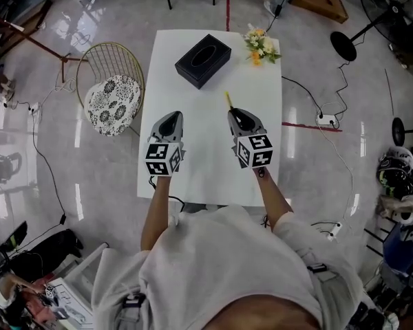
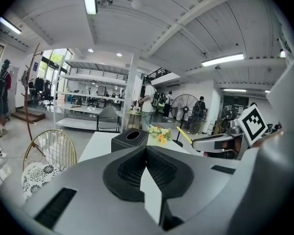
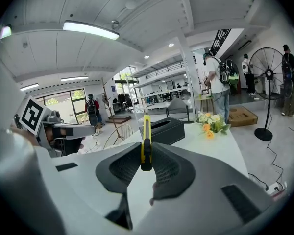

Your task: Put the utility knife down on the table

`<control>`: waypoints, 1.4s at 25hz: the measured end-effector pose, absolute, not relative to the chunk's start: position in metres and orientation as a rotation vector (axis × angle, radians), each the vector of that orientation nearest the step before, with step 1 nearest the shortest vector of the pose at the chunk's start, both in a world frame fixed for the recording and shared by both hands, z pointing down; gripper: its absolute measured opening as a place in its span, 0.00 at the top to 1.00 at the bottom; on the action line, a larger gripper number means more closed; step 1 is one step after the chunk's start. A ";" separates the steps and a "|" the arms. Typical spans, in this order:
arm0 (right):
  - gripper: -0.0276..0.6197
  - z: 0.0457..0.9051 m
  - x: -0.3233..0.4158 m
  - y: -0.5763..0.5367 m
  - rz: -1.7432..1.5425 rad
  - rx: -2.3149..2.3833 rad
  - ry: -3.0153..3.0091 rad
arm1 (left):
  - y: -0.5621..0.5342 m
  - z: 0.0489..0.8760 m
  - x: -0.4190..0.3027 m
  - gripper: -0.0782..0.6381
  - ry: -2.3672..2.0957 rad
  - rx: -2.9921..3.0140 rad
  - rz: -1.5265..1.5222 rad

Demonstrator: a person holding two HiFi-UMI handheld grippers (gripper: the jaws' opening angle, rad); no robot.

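Note:
A yellow and black utility knife (image 3: 145, 143) stands pinched between the pads of my right gripper (image 3: 146, 164), its yellow tip pointing forward and up. In the head view the right gripper (image 1: 238, 115) hovers over the right half of the white table (image 1: 193, 163), and the knife (image 1: 229, 100) sticks out ahead of it. My left gripper (image 1: 168, 121) hangs over the table's left half, level with the right one. In the left gripper view its jaws (image 2: 146, 151) meet at the tips with nothing between them.
A black tissue box (image 1: 203, 60) lies at the table's far middle, and a small bunch of flowers (image 1: 261, 46) at the far right corner. A gold wire chair with a patterned cushion (image 1: 113, 103) stands left of the table. Cables run across the floor on the right.

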State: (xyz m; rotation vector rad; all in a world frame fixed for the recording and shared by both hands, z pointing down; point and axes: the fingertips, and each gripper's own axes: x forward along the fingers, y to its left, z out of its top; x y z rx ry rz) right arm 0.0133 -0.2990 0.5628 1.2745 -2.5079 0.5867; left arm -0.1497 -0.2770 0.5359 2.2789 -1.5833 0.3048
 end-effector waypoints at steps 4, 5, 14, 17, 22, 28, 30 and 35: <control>0.83 0.576 0.005 -0.294 0.608 1.257 -2.490 | -0.275 0.546 -0.158 0.86 -1.580 2.261 0.307; 0.83 0.580 0.004 -0.292 0.616 1.251 -2.483 | -0.274 0.550 -0.159 0.86 -1.577 2.253 0.307; 0.83 0.612 0.004 -0.274 0.682 1.218 -2.409 | -0.261 0.578 -0.163 0.86 -1.547 2.192 0.313; 0.83 0.622 0.004 -0.268 0.694 1.208 -2.393 | -0.256 0.587 -0.163 0.86 -1.540 2.174 0.317; 0.83 0.632 0.001 -0.259 0.706 1.186 -2.378 | -0.243 0.599 -0.164 0.86 -1.528 2.149 0.325; 0.83 0.643 -0.001 -0.254 0.717 1.154 -2.363 | -0.232 0.610 -0.163 0.86 -1.522 2.121 0.334; 0.83 0.645 -0.005 -0.256 0.720 1.142 -2.360 | -0.229 0.613 -0.164 0.86 -1.521 2.113 0.336; 0.83 0.663 -0.010 -0.265 0.705 1.118 -2.334 | -0.225 0.619 -0.165 0.86 -1.518 2.098 0.333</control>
